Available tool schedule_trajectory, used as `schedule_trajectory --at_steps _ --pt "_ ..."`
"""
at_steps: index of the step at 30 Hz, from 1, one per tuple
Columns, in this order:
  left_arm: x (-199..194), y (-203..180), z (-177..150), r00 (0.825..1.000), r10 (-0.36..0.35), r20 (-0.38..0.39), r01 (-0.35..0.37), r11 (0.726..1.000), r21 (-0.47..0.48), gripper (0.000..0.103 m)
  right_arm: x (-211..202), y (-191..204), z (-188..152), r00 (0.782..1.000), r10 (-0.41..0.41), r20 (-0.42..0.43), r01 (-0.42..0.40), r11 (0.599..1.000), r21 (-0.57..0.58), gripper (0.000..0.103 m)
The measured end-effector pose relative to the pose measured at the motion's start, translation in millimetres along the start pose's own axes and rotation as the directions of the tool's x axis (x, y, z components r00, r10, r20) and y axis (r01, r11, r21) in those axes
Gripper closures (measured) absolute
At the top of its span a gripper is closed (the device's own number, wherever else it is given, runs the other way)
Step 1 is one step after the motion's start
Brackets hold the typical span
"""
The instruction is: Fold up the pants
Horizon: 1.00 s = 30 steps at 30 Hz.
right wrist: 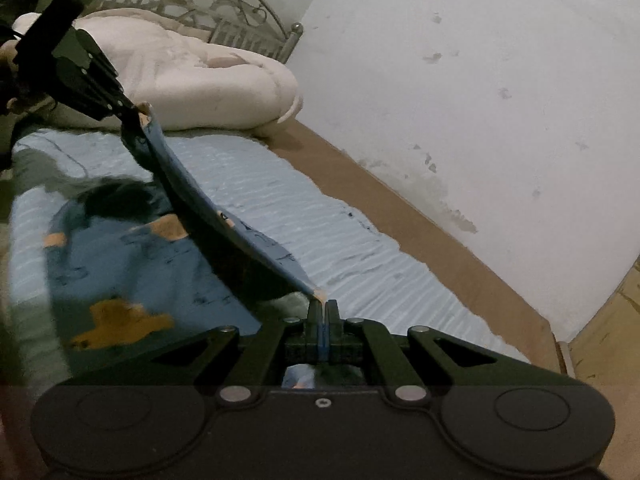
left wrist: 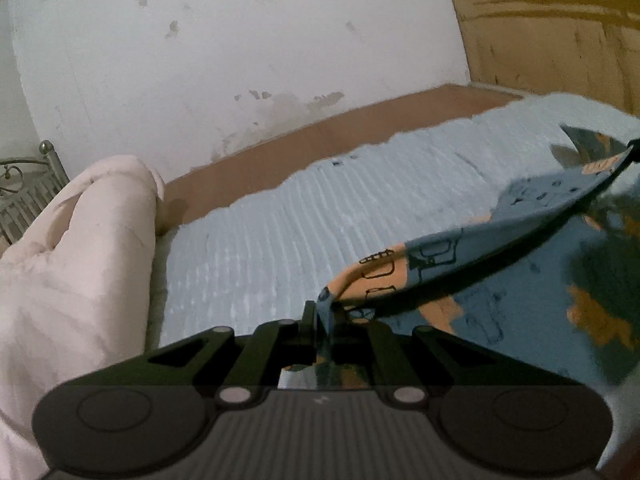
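The pants are blue with orange patches and dark line drawings. Their lifted edge stretches taut between both grippers above the light blue ribbed sheet. My left gripper is shut on one end of that edge. At the right rim of the left wrist view the far end of the edge runs up to the right gripper. In the right wrist view my right gripper is shut on the pants, whose edge rises to the left gripper at upper left. The rest of the cloth lies blurred on the sheet.
A bulky pale pink quilt is heaped at the head of the bed, also seen as the quilt below a metal headboard. A brown bed board runs along the stained white wall. Wooden panelling stands at the foot.
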<state>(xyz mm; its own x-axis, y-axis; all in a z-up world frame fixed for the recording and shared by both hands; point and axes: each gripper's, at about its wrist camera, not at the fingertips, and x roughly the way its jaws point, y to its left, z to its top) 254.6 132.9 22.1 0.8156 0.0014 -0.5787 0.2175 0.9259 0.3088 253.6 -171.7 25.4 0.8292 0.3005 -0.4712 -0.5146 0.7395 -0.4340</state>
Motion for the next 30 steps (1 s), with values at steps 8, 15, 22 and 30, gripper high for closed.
schedule_trajectory --at_steps 8,15,22,30 --pt "2.6 -21.2 -40.9 0.999 -0.014 -0.034 0.015 1.000 0.019 0.098 -9.4 39.6 -27.8 0.999 -0.002 -0.046 0.001 1.000 -0.015 0.103" --pt "4.5 -20.4 -52.9 0.998 -0.035 -0.048 0.036 0.999 0.012 0.098 -11.7 61.5 -41.5 0.998 -0.022 -0.065 0.019 0.999 -0.049 0.103" --pt "0.2 -23.6 -53.2 0.998 -0.050 -0.026 0.051 0.997 0.055 0.098 -21.0 53.0 -42.5 0.997 -0.058 -0.047 0.055 0.997 -0.055 0.103" --pt "7.8 -25.6 -67.0 0.996 -0.067 -0.056 0.072 0.993 0.094 0.098 -27.5 69.5 -58.3 0.996 -0.022 -0.091 0.014 0.996 -0.086 0.103"
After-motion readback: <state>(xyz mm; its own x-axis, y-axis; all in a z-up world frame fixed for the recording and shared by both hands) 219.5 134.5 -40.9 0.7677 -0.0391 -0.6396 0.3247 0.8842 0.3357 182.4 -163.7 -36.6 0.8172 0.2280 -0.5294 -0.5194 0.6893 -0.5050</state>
